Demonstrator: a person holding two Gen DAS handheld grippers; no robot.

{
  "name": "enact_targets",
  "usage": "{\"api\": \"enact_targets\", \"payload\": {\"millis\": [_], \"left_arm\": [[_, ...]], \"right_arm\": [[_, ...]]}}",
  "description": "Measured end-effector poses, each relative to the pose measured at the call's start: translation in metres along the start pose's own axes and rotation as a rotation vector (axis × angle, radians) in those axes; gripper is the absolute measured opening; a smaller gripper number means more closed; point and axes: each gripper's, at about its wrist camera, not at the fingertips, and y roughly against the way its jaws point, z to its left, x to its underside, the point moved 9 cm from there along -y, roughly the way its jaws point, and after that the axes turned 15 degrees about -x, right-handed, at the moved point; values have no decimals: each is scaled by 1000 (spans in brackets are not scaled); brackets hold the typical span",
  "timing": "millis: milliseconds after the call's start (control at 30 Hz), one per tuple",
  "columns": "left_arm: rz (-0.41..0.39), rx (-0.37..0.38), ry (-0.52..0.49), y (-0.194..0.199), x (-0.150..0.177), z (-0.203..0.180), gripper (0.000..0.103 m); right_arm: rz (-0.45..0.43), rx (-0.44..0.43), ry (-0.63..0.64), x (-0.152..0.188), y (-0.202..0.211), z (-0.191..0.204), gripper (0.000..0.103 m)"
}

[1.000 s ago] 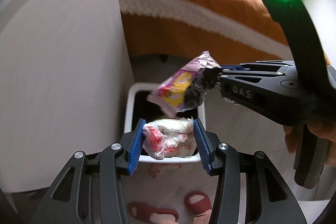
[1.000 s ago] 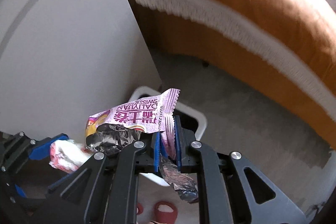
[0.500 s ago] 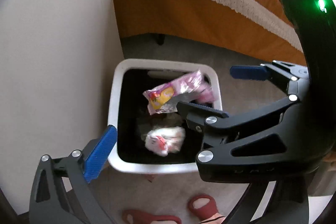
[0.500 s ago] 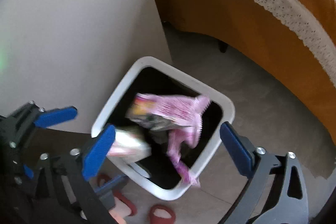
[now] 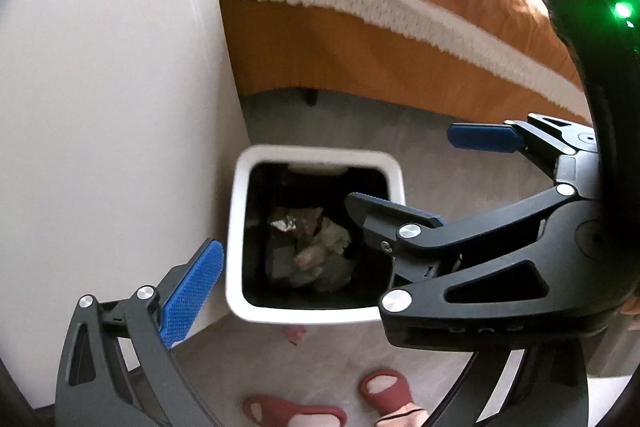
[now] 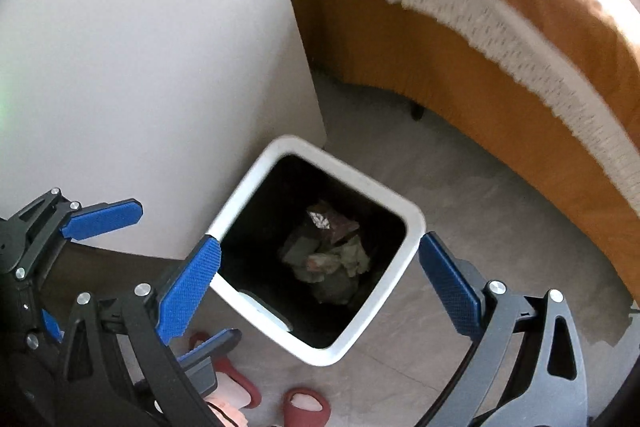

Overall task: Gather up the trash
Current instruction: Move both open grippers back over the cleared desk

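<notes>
A white square trash bin [image 5: 236,227] [image 6: 412,247] with a black inside stands on the floor beside a white cabinet. Crumpled wrappers and tissue [image 5: 310,253] [image 6: 328,255] lie at its bottom. Both grippers hover above the bin, open wide and empty. In the left wrist view, only the left gripper's left blue pad [image 5: 192,293] shows; the right gripper [image 5: 424,179] crosses in front from the right. In the right wrist view, the right gripper [image 6: 320,287] straddles the bin and the left gripper [image 6: 104,219] sits at the left edge.
A white cabinet side [image 5: 108,99] rises left of the bin. A bed with an orange cover and white lace trim [image 5: 380,7] stands behind it. Red slippers on the person's feet [image 5: 340,403] are in front of the bin on the grey floor.
Both grippers opened and let go: the pink snack wrapper and the white-red tissue wad fell from the jaws into the bin and now lie at its bottom.
</notes>
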Motion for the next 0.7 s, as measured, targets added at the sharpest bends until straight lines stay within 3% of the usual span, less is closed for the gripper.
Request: {"api": "enact_targets", "payload": {"millis": [267,467,700], "left_arm": [[-81,-25,26,100,-39,7,98],[-133,-45,65,178,-63,14,98],[-204,-127,136,282,-72,39,98]], "right_arm": [[-87,2,-3,-27,98,27,99],[-164,16,61,-50,184,62,99],[-267,-9,147,-68,272,112,99]]}}
